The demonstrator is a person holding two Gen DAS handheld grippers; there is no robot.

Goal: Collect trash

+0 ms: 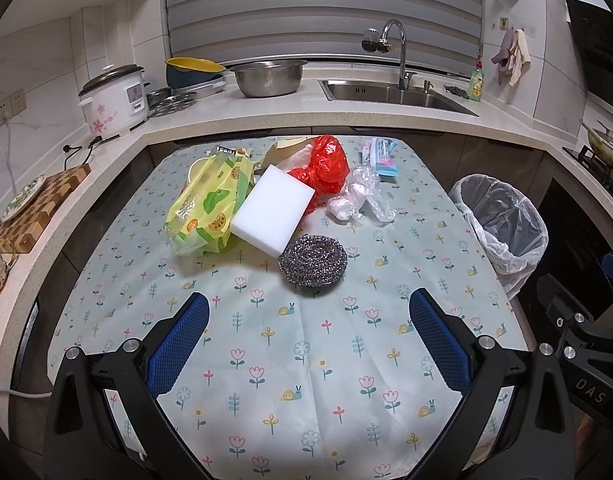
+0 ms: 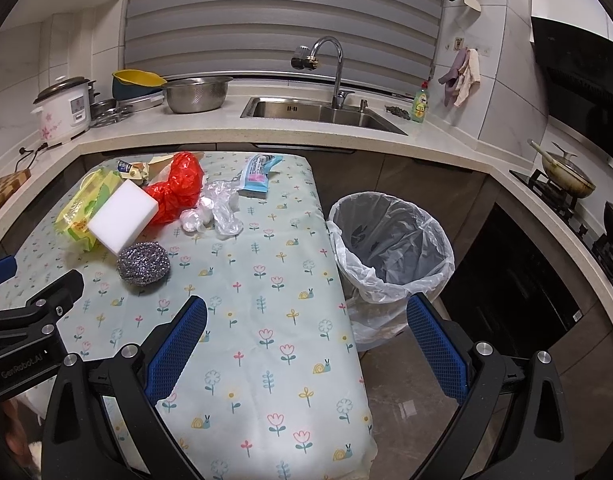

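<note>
A pile lies on the far half of the flowered table (image 1: 306, 360): a green wipes pack (image 1: 206, 208), a white sponge block (image 1: 272, 210), a steel scourer (image 1: 312, 260), a red plastic bag (image 1: 324, 166), crumpled clear plastic (image 1: 360, 196) and a blue-pink wrapper (image 1: 382, 156). A lined trash bin (image 1: 502, 224) stands on the floor right of the table; it also shows in the right wrist view (image 2: 390, 248). My left gripper (image 1: 308, 308) is open and empty above the near table. My right gripper (image 2: 306, 312) is open and empty over the table's right edge.
The kitchen counter wraps around behind, with a rice cooker (image 1: 114, 100), a steel bowl (image 1: 268, 78), a sink (image 1: 394, 94) and a dish soap bottle (image 1: 476, 82). A chopping board (image 1: 38, 208) lies at left. A stove with a pan (image 2: 566, 178) is at right.
</note>
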